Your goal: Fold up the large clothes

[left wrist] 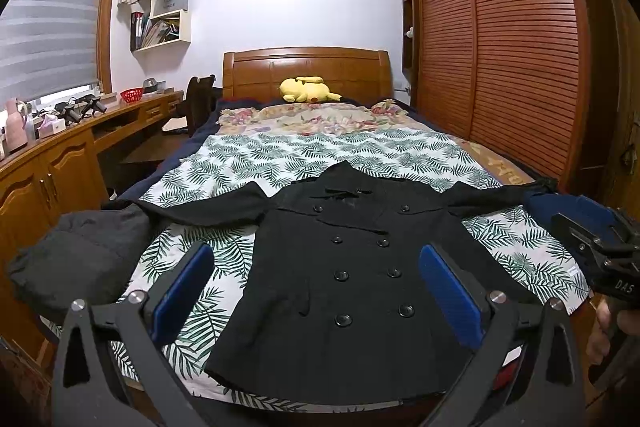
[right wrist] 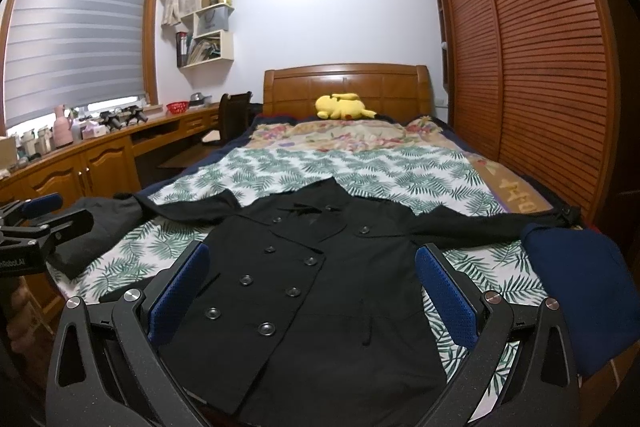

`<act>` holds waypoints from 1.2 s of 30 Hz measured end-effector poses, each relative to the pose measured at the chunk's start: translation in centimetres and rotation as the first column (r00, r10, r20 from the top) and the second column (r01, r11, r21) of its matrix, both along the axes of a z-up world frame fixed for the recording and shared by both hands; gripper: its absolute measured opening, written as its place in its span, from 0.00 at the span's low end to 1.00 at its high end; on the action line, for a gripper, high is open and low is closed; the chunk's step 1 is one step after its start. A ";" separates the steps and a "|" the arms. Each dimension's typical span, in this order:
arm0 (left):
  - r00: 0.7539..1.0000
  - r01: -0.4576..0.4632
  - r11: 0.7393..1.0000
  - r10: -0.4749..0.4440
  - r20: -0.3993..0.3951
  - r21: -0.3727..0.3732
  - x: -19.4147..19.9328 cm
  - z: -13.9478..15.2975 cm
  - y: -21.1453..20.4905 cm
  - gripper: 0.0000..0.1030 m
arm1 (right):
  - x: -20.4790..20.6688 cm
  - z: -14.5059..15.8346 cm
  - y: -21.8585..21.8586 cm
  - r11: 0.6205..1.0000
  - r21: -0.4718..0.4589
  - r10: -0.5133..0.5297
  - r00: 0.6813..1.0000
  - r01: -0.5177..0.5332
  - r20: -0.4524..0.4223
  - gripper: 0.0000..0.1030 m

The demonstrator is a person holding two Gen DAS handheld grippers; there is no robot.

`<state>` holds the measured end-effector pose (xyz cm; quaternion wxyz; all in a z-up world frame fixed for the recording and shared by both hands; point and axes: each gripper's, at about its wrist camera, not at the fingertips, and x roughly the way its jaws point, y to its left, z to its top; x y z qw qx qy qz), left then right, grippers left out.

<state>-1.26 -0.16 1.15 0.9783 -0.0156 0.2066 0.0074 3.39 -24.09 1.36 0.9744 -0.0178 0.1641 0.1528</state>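
The left hand-held gripper (left wrist: 316, 291) is hovering over the hem end of the bed, its blue-padded fingers (left wrist: 186, 291) standing wide apart with nothing between them. The right hand-held gripper (right wrist: 314, 287) is hanging just beside it, its own blue pads (right wrist: 446, 301) likewise spread and empty. Under both, a black double-breasted button-front coat (left wrist: 340, 291) is lying flat and face up on a white sheet printed with green palm leaves (left wrist: 280, 151), sleeves stretching out to either side. A crumpled dark grey padded garment (left wrist: 80, 259) is sitting at the bed's left edge, touching the left sleeve end, and a bundled navy blue cloth (right wrist: 580, 287) is resting at the right edge by the other sleeve. Farther off, a yellow plush toy (left wrist: 306, 89) is lying against the wooden headboard (left wrist: 304, 67). On the long wooden desk (left wrist: 120, 115) under the window, a red mesh basket (left wrist: 132, 94) is standing; its contents cannot be made out. White wall cube shelves (left wrist: 164, 11) are holding binders, books and a paper bag
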 end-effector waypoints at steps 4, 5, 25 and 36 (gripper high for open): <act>1.000 -0.001 1.000 0.001 0.001 0.000 0.0 0.0 -0.2 1.00 | 0.0 0.0 0.0 1.000 0.001 0.000 1.000 0.000 0.000 1.00; 1.000 -0.002 1.000 0.002 0.001 0.001 0.0 0.0 -0.2 1.00 | 0.0 0.0 0.0 1.000 0.001 0.000 1.000 0.000 0.000 1.00; 1.000 -0.001 1.000 0.001 0.003 0.001 -0.1 0.0 0.0 1.00 | 0.0 0.2 0.0 1.000 0.005 0.001 1.000 -0.001 -0.004 1.00; 1.000 -0.001 1.000 0.001 0.004 0.000 -0.1 0.1 0.0 1.00 | -0.7 0.2 0.6 1.000 0.006 0.002 1.000 -0.002 -0.005 1.00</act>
